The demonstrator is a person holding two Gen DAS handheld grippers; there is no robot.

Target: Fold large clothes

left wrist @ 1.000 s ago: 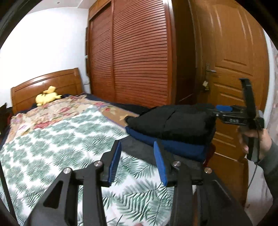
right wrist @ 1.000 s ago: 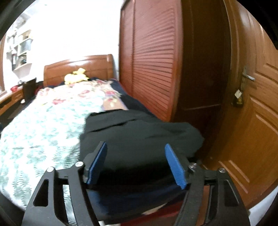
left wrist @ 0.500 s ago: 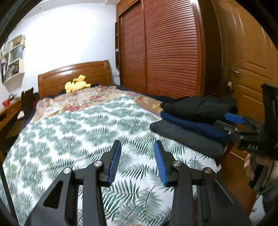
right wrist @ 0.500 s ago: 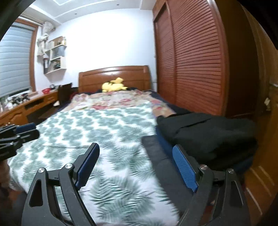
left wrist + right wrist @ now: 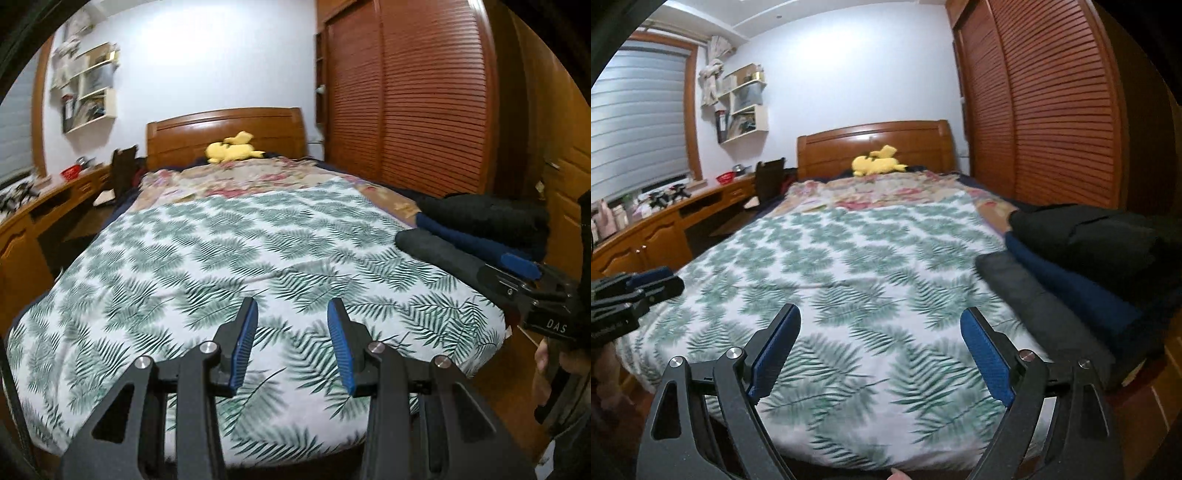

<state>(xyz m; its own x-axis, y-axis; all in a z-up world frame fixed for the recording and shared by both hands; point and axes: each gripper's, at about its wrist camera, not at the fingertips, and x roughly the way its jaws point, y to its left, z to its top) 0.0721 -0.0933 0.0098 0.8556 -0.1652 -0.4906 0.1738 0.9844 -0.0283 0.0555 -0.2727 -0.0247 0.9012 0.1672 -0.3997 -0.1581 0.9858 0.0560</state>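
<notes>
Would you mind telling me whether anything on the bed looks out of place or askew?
Mostly tidy. The folded clothes stack sits at the bed's right edge, its grey bottom piece reaching that edge. The leaf-print cover lies flat, and both grippers are open and empty.

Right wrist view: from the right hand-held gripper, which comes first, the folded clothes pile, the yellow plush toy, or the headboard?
1. Folded clothes pile, right edge of the bed, nearest.
2. Yellow plush toy, far end of the bed.
3. Headboard, just behind the toy.

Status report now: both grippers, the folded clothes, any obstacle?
Left gripper open, empty. Right gripper open, empty. Folded dark clothes stack at bed's right edge. No obstacle seen on leaf-print bedspread.
</notes>
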